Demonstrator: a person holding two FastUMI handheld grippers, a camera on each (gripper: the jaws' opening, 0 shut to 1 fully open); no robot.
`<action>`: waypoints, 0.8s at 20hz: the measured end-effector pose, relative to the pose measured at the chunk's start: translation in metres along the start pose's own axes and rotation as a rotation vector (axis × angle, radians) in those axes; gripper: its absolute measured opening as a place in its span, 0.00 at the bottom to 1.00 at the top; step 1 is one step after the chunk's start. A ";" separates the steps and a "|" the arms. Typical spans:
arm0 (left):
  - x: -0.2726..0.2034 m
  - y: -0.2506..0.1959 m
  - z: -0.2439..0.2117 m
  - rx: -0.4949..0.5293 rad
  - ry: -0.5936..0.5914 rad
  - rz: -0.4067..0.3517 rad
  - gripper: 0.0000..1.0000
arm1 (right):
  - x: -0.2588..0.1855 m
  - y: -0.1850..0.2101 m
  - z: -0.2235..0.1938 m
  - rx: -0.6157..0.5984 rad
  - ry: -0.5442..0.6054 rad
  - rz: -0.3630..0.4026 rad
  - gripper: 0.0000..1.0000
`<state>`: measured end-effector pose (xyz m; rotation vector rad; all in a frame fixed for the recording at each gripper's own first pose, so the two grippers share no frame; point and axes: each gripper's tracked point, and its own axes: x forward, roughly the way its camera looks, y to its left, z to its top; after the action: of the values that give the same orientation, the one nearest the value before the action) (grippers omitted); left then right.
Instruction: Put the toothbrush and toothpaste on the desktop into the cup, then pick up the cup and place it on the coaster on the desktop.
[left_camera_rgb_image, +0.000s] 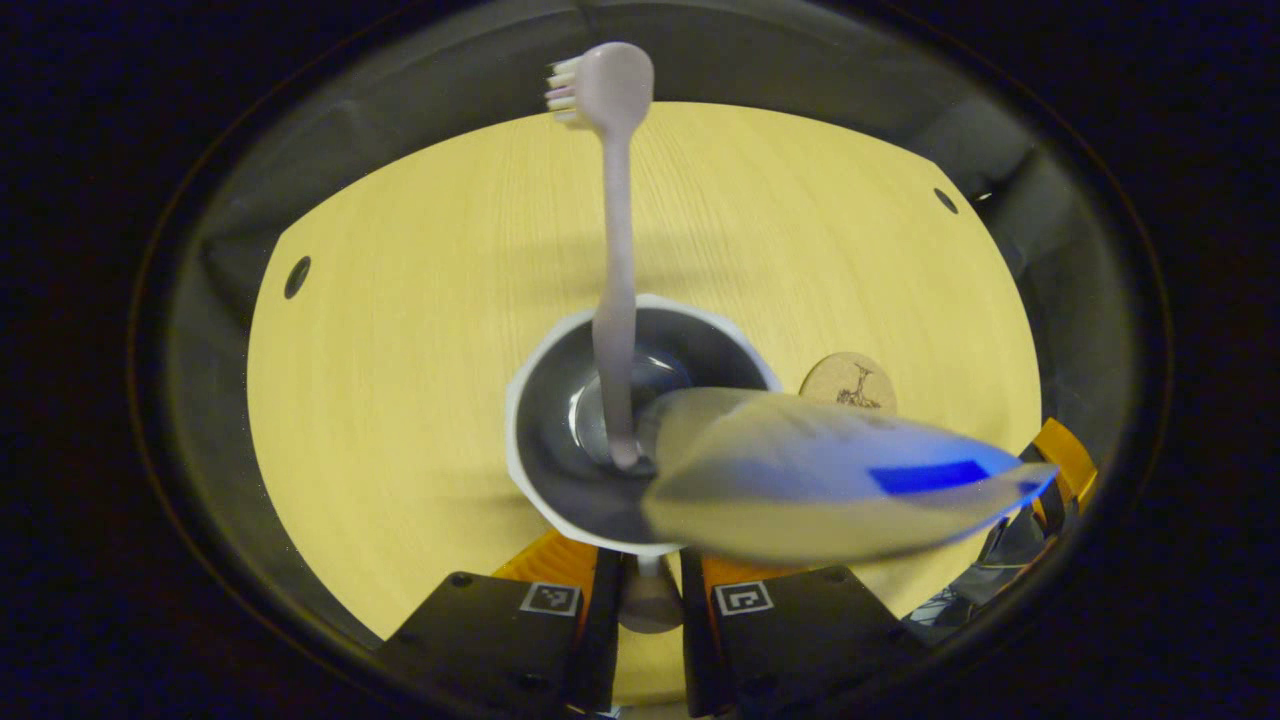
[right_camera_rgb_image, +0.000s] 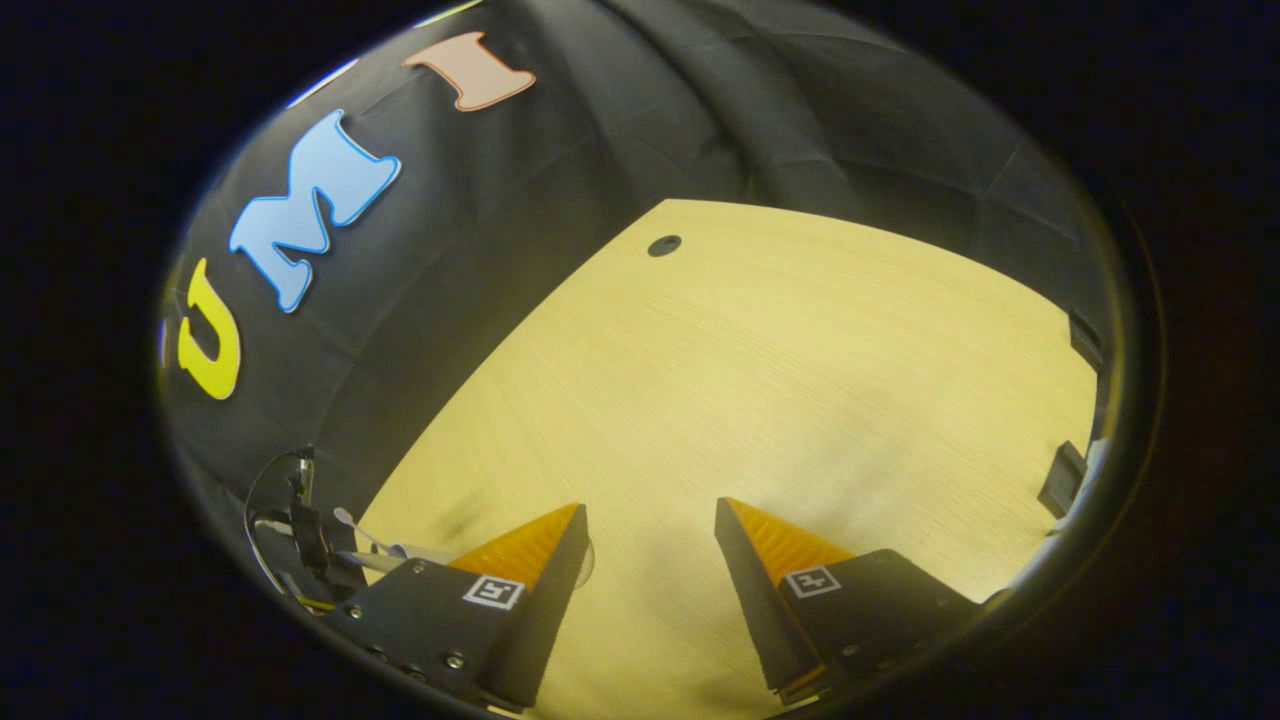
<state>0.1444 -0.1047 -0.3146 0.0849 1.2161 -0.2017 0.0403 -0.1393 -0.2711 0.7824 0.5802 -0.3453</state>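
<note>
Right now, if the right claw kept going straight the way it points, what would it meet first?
Probably just the bare desktop: the right claw is open and angled down at it, with nothing between. Depth is hard to judge.

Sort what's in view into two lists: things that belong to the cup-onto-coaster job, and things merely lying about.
Job:
- cup, gripped at its rim by the left gripper
- toothbrush, standing in it
- toothpaste, in it
- coaster

Lying about:
- desktop
- right gripper, open, idle

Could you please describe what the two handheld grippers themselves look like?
The left gripper and the right gripper look alike: each has two wedge-shaped fingers with ribbed inner faces, mounted on blocky bases, and a square black-and-white marker tag on each finger.
</note>
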 end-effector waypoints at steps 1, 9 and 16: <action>-0.001 -0.001 0.001 -0.004 -0.002 -0.003 0.29 | -0.001 -0.001 0.000 0.006 0.002 0.000 0.79; -0.015 -0.033 -0.002 0.041 -0.031 -0.038 0.31 | -0.007 -0.014 0.006 0.030 -0.007 -0.003 0.79; -0.023 -0.091 0.006 0.140 -0.055 -0.067 0.28 | -0.019 -0.032 0.013 0.055 -0.023 -0.010 0.79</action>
<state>0.1246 -0.1927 -0.2872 0.1597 1.1501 -0.3453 0.0146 -0.1687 -0.2698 0.8279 0.5549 -0.3800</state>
